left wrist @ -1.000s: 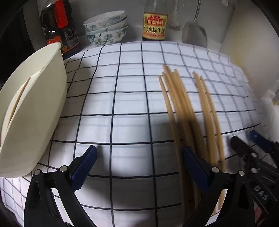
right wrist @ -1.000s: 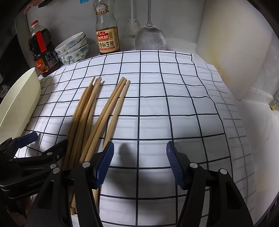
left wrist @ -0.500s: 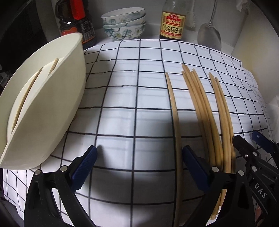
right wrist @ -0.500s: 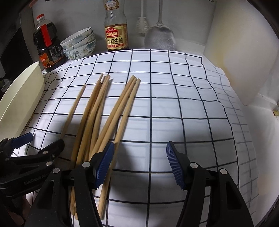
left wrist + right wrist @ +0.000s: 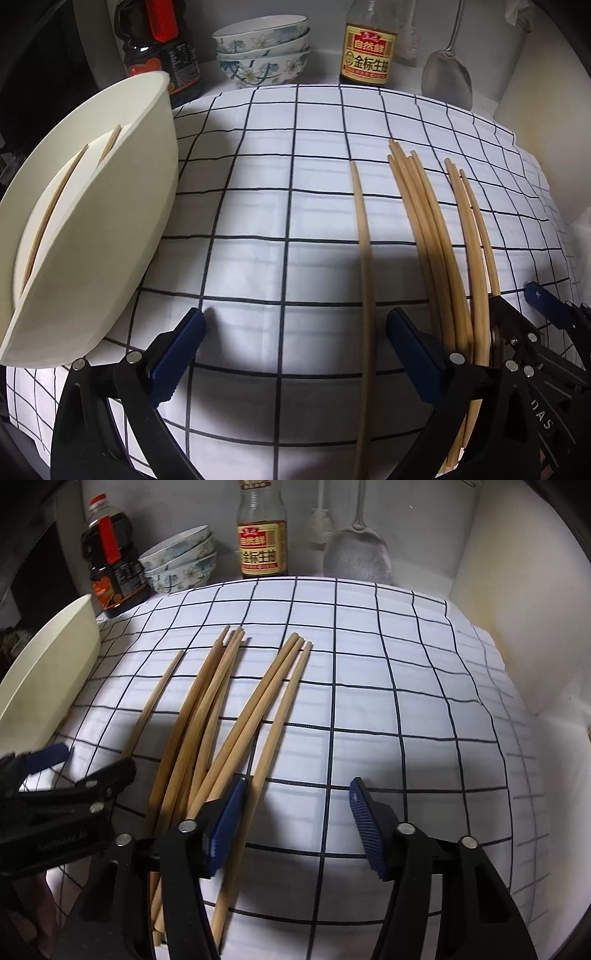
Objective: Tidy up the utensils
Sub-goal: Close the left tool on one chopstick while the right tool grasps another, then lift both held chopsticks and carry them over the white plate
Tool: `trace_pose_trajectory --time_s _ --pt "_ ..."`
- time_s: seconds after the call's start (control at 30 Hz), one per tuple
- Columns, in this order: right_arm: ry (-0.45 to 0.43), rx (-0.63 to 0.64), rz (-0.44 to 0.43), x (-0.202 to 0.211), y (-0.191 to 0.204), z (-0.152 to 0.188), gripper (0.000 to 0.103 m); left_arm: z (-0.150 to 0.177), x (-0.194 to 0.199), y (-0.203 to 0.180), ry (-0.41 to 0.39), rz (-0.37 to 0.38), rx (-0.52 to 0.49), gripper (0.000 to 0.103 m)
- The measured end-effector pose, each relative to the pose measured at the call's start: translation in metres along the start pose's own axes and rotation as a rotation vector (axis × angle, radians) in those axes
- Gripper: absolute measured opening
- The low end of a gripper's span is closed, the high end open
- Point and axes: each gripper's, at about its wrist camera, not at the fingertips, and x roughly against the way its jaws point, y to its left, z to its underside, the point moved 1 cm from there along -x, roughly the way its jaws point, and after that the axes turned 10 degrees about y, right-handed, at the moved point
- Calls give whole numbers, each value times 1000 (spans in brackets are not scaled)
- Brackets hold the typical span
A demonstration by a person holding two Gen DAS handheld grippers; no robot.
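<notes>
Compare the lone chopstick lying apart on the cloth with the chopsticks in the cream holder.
The lone chopstick lies flat on the checked cloth, fully exposed; the chopsticks in the cream holder lean inside the tilted cream holder, partly hidden by its wall. The lone chopstick is single and sits between the left tongs, untouched; two chopsticks show in the holder, away from the tongs. Both are plain pale wood, slender and straight.

wooden chopsticks (image 5: pixel 236 716) lie on the checked cloth (image 5: pixel 369 709), right of a cream plastic container (image 5: pixel 92 240). stacked ceramic bowls (image 5: pixel 262 51) and a glass sauce bottle (image 5: pixel 369 44) stand behind.
</notes>
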Motion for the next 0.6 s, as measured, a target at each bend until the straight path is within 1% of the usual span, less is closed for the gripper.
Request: trace_pose_trajectory --time_s 0.03,0.07,0.1,0.13,0.2,0.23,0.3,0.37,0.5,0.6 --pt "0 5 10 1 0 0 24 0 1 -2 -7 4 -10 88" --pt "3 11 35 1 0 -1 6 0 3 -6 -14 9 -25 79" --pt "3 15 34 1 0 -1 6 0 5 -10 -20 19 -40 69" --pt "4 17 30 2 0 -1 6 1 6 -13 -23 25 -52 62" --pt "6 15 23 2 -2 0 6 2 10 -18 -26 40 -79 36" --pt "6 9 17 2 -3 1 6 3 11 -19 -26 44 -84 31" --pt "4 -11 5 3 -6 3 6 3 13 -20 -21 53 -92 8" --pt "6 -44 -23 5 -12 7 6 2 13 -20 -14 66 -93 7" --pt "18 -101 -68 11 -23 15 6 9 16 -18 3 116 -91 7" --pt "21 -111 -75 19 -28 21 6 14 24 -18 9 141 -88 7"
